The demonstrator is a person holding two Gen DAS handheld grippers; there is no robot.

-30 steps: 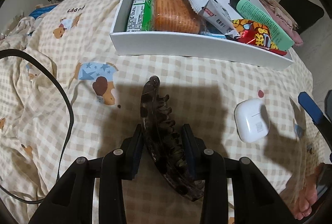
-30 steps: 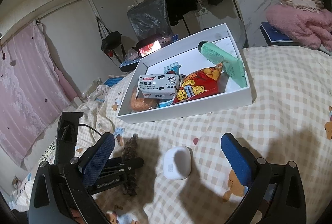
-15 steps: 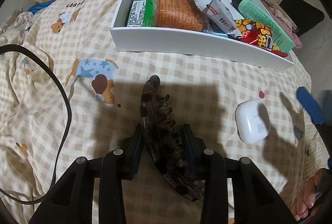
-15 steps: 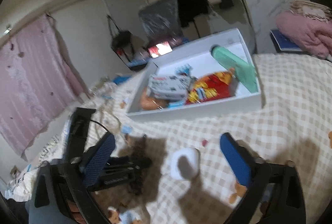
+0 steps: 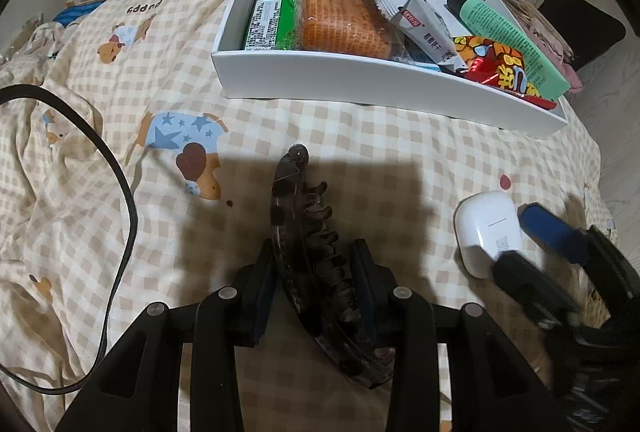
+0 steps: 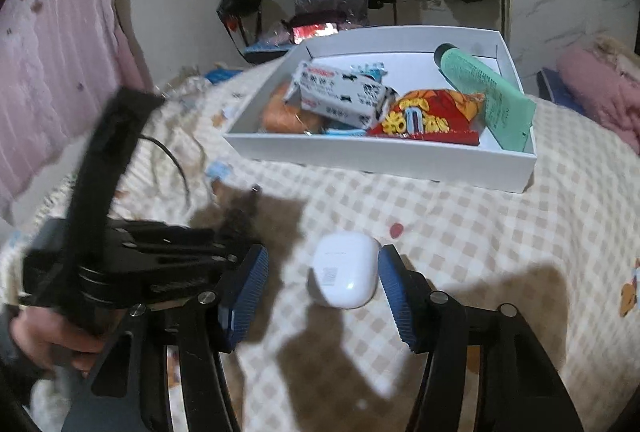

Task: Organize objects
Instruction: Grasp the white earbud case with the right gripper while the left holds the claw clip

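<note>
A dark brown hair claw clip (image 5: pixel 304 244) lies on the checked bedsheet, and my left gripper (image 5: pixel 316 264) is shut on its middle. To its right sits a white earbud case (image 5: pixel 486 228). In the right wrist view that white earbud case (image 6: pixel 346 276) is between the blue pads of my right gripper (image 6: pixel 320 292), whose jaws are closing. The right pad is close against the case, while a gap shows on the left side. Beyond stands a white box (image 6: pixel 380 156) with a green tube (image 6: pixel 484 92), a red snack bag (image 6: pixel 424 116) and other packets inside.
A black cable (image 5: pixel 120 192) curls over the sheet at the left. A person's hand (image 6: pixel 40 336) holds the left gripper's handle. Pink bedding (image 6: pixel 600 88) lies at the far right, beyond the bed's edge.
My right gripper came down and forward around the white case, rolling as it went, and its jaws narrowed. The left gripper and the clip stayed where they were.
</note>
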